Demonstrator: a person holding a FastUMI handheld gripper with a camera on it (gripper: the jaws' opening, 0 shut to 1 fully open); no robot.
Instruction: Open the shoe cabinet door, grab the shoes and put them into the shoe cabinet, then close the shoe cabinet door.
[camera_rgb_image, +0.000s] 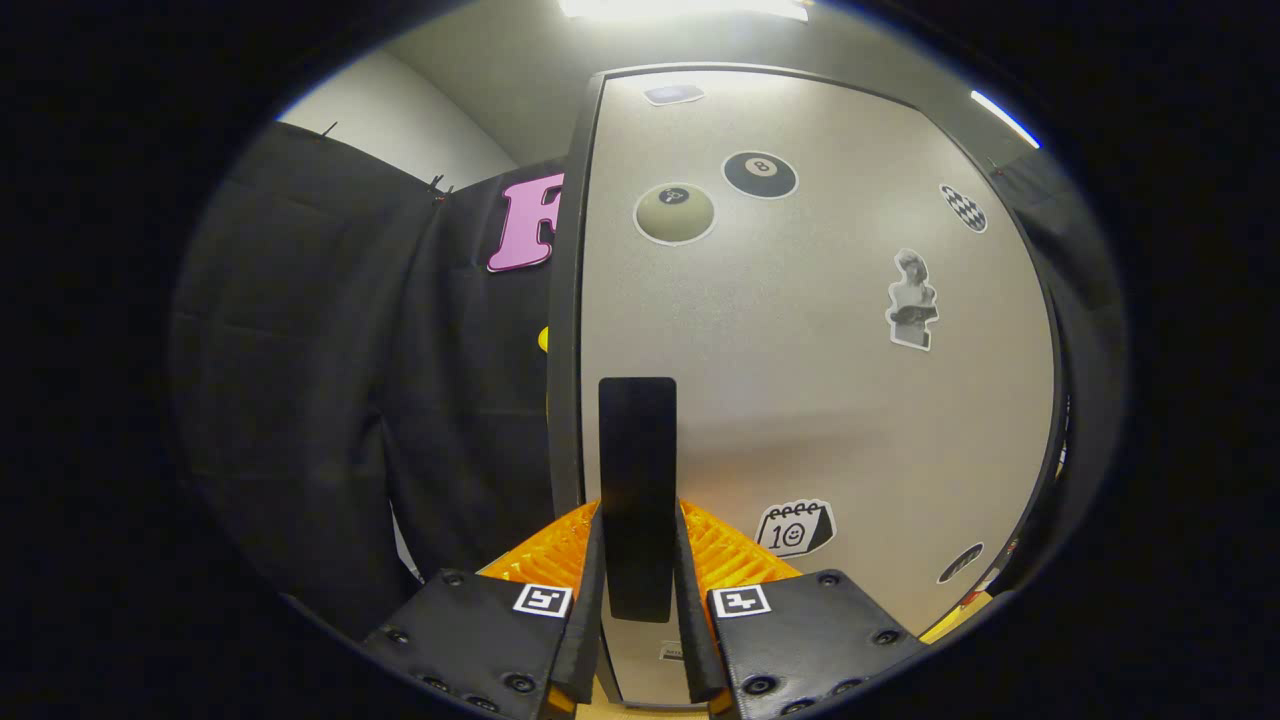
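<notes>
The shoe cabinet door (800, 350) is a pale grey panel with a dark frame and several stickers, standing right in front of me. Its black upright handle (637, 480) runs down between my fingers. My gripper (637, 560) is shut on this handle, one finger (590, 590) pressing each side. The door looks flush with its frame along the left edge. The inside of the cabinet is hidden behind the door.
Black booth cloth (350, 380) hangs to the left of the cabinet. Beyond it rise a white wall and a ceiling with bright strip lights (690, 8). A dark surface lies to the cabinet's right.
</notes>
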